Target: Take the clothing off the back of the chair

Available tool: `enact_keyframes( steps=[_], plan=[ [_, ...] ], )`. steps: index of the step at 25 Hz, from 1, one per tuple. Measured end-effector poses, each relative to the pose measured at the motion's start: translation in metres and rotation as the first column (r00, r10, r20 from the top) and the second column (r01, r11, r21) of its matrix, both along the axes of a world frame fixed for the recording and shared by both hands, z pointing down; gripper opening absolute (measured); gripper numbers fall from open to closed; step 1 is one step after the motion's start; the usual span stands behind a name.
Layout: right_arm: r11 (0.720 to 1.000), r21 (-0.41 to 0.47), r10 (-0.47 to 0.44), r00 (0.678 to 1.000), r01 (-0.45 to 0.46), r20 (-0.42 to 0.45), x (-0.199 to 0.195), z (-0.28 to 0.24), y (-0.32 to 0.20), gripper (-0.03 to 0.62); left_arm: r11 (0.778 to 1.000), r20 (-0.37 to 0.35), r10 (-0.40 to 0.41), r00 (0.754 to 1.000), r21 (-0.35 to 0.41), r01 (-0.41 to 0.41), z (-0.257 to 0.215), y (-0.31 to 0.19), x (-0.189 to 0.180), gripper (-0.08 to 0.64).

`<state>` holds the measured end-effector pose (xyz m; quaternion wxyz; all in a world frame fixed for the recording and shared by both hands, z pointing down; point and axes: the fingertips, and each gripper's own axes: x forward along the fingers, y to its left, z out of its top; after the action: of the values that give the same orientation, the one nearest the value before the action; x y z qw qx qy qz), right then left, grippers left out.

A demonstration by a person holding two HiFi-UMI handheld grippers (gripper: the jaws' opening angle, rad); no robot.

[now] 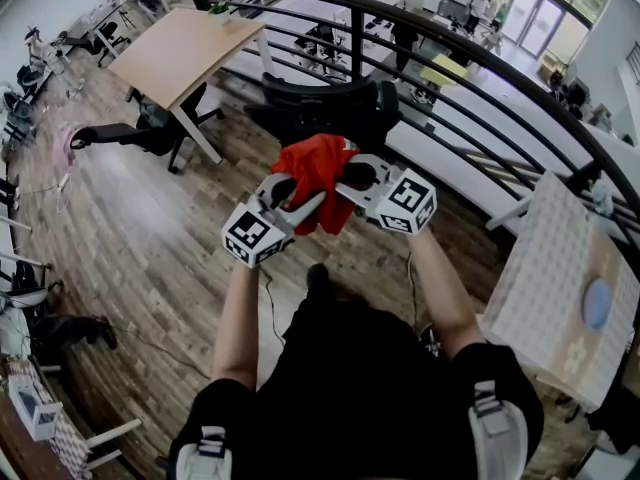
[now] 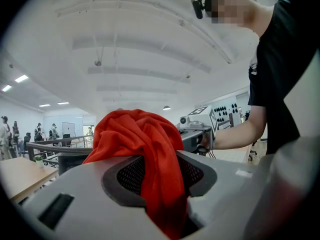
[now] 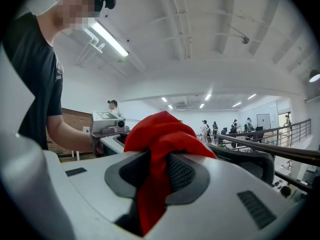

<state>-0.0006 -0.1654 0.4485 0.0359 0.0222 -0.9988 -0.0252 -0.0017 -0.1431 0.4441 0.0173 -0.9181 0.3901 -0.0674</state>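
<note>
A red piece of clothing [image 1: 318, 180] hangs bunched between my two grippers, lifted in front of the black office chair [image 1: 318, 101] by the railing. My left gripper [image 1: 297, 206] is shut on the red cloth [image 2: 150, 149], which runs down between its jaws. The right gripper [image 1: 345, 181] is shut on the same red cloth [image 3: 160, 149] from the other side. Each gripper view shows the opposite gripper just beyond the cloth. The chair's back [image 3: 250, 161] shows dark behind the cloth in the right gripper view.
A curved black railing [image 1: 480, 98] runs behind the chair. A wooden desk [image 1: 180, 53] stands at the upper left with another black chair [image 1: 140, 133] tipped beside it. A perforated white board [image 1: 560, 288] sits at the right. Wooden floor [image 1: 150, 238] spreads to the left.
</note>
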Motion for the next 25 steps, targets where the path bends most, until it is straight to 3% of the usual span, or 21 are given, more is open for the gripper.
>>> enact_keyframes(
  steps=[25],
  plan=[
    [1.0, 0.004, -0.024, 0.999, 0.024, -0.029, 0.015, 0.026, 0.014, 0.081, 1.0, 0.014, -0.022, 1.0, -0.019, 0.022, 0.026, 0.013, 0.015, 0.158]
  ],
)
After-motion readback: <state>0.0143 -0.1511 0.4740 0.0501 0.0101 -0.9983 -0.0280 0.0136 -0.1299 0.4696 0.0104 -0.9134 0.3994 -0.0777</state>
